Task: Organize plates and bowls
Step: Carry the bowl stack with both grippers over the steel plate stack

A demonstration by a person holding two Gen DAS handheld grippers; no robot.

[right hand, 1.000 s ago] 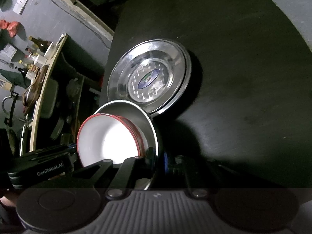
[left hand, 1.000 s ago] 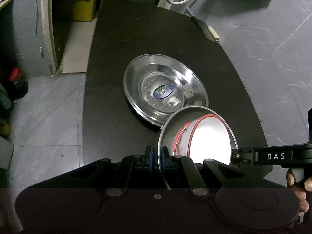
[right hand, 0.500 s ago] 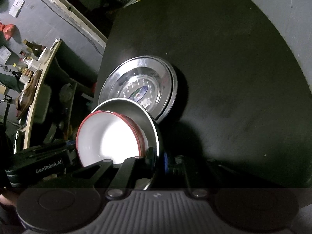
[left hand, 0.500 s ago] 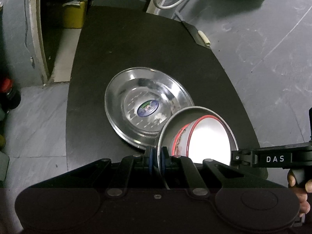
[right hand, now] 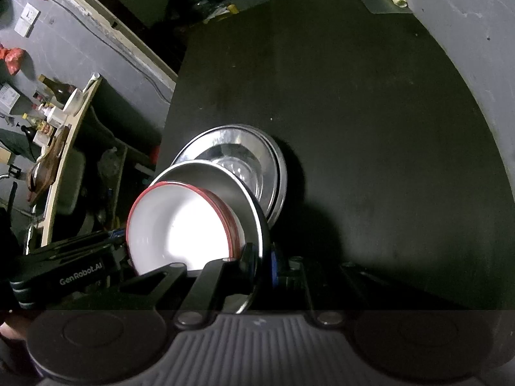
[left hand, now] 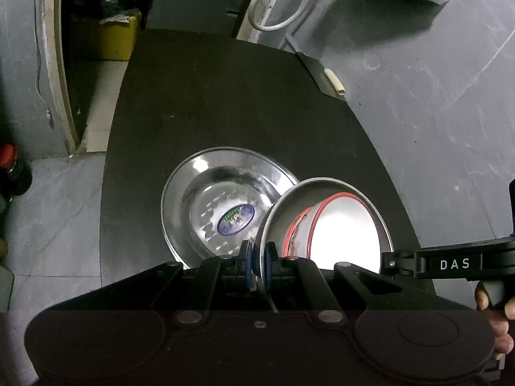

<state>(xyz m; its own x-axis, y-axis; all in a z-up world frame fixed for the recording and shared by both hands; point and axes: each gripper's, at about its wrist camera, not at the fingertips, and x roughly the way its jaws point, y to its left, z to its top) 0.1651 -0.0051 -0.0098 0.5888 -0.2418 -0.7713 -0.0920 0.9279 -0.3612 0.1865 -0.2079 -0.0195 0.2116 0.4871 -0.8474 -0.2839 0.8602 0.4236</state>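
A steel bowl (left hand: 286, 206) with a white red-rimmed bowl (left hand: 341, 228) nested inside is held off the black table (left hand: 225, 96). My left gripper (left hand: 257, 257) is shut on the steel bowl's left rim, and my right gripper (right hand: 262, 254) is shut on its right rim (right hand: 257, 225). The white bowl (right hand: 173, 225) fills the left of the right wrist view. Behind and below lies a wide steel plate (left hand: 206, 193) with a blue sticker, also in the right wrist view as a steel plate (right hand: 254, 157), partly hidden by the held bowls.
The black table (right hand: 354, 96) stretches far beyond the plate. A yellow bin (left hand: 106, 38) stands past the table's far left corner and a white hose (left hand: 273, 9) lies beyond it. A shelf with bottles (right hand: 54, 106) is to the left. A hand (left hand: 495, 315) grips the right handle.
Both grippers have drawn back with the nested bowls. The steel plate now appears smaller and farther away, and more of it is covered by the held bowls.
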